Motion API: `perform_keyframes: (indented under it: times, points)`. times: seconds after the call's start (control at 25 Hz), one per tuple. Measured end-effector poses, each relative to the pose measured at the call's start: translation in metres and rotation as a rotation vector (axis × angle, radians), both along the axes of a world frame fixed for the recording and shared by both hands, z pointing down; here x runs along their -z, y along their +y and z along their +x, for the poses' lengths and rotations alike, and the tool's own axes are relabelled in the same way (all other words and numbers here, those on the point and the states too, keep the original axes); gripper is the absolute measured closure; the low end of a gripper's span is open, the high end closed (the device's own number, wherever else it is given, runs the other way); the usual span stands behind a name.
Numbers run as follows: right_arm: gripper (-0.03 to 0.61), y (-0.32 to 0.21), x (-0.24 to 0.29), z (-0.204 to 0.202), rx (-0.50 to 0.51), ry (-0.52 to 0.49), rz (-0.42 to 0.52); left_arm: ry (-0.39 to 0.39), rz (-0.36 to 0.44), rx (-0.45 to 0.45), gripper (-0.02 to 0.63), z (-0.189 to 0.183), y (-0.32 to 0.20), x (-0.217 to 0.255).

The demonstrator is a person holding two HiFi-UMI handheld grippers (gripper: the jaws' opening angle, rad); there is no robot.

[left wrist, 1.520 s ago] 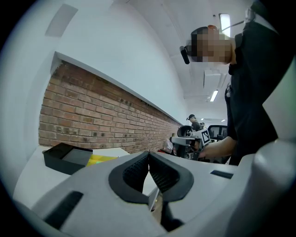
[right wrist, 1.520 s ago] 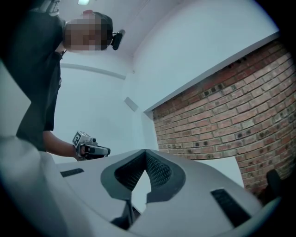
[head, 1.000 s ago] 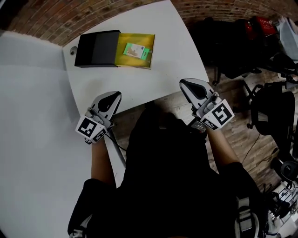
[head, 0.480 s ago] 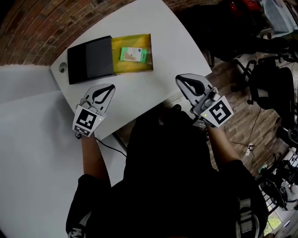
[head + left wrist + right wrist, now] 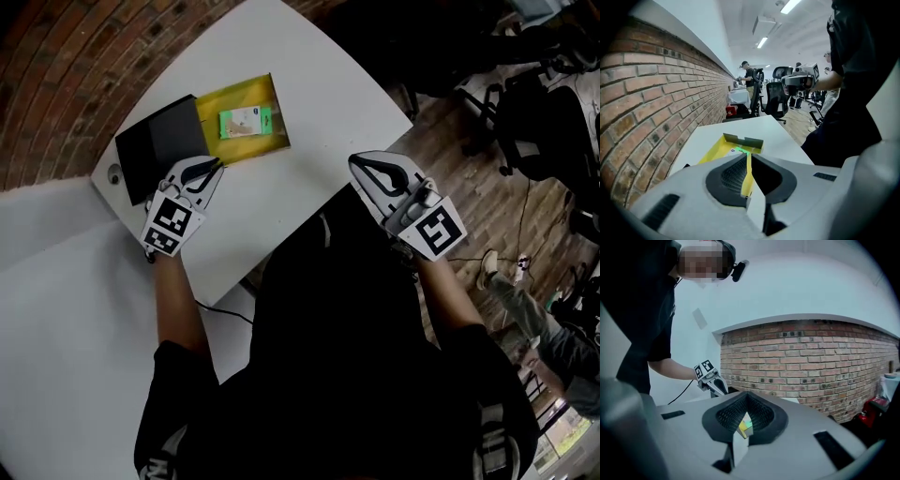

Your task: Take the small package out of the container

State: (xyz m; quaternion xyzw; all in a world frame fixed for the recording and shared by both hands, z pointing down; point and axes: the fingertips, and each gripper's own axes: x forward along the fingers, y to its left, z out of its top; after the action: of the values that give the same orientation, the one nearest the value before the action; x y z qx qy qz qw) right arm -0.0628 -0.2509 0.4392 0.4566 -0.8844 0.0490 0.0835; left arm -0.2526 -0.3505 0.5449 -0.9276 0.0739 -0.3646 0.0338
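The package [image 5: 246,122] lies flat in the yellow box [image 5: 239,94], far left. It looks light and stiff, so we should pinch its long sides. Our left tongs [image 5: 211,167] and right tongs [image 5: 356,161] are closed, empty

Right gripper [image 5: 746,395]: jaws were closed tip to tip, with nothing gripped. Through the opening behind the tips a sliver of the yellow container [image 5: 742,429] showed, with a green patch beside it. Beyond, the left gripper [image 5: 715,383], on a bare forearm, pointed down over the white table [image 5: 690,399]. A brick wall [image 5: 811,366] stood behind.
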Motion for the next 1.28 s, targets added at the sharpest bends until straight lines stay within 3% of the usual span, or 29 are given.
perform_keyframes:
  times: [0.08,0.2,0.32,0.68,1.28]
  points:
    - [0.574,0.000,-0.004,0.005,-0.016,-0.011,0.002,-0.023,0.010,-0.032,0.593,0.008,-0.006,-0.004]
    - [0.574,-0.001,-0.011,0.009,-0.025,-0.019,-0.003,-0.050,0.025,-0.068,0.502,0.018,-0.019,-0.003]
    - [0.574,-0.004,-0.011,0.012,-0.027,-0.028,0.004,-0.088,0.046,-0.120,0.471,0.030,-0.033,-0.002]
    - [0.574,0.002,-0.016,0.038,-0.102,-0.037,-0.008,-0.303,0.024,-0.357,0.363,0.066,-0.053,-0.048]
    - [0.574,0.012,-0.035,0.076,-0.177,-0.065,-0.050,-0.494,-0.029,-0.489,0.274,0.079,-0.070,-0.102]
